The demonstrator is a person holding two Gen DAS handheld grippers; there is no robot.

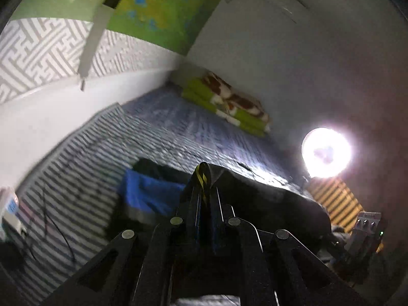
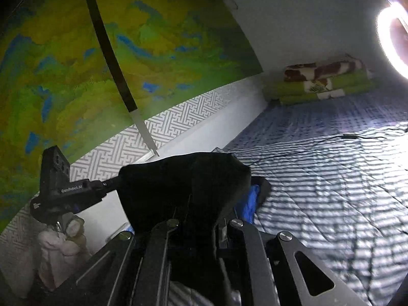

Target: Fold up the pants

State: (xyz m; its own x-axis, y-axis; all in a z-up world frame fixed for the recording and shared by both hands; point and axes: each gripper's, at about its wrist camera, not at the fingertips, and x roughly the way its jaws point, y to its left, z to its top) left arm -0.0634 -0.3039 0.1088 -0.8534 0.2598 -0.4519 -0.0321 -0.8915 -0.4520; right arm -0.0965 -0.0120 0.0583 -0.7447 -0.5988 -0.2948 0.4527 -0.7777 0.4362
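The left claw [image 1: 202, 178] is closed on the black pants [image 1: 255, 193], and the right claw [image 2: 193, 204] is covered by them, its opening cannot be told, above the striped bed [image 2: 331, 178].

Black linkage arms with silver pivot screws are seen on the left gripper [image 1: 204, 178]; yellow-black striping marks its fingertip

Home bedroom. A bed with a blue-and-white striped quilted cover [image 2: 331, 178] fills the floor space, set into a corner. Folded green and brown-white blankets [image 2: 326, 81] are stacked at the far end. Patterned wallpaper [image 1: 38, 51] and a green-yellow wall hanging [image 2: 76, 63] on walls. Ring light [image 1: 326, 153] beside bed.
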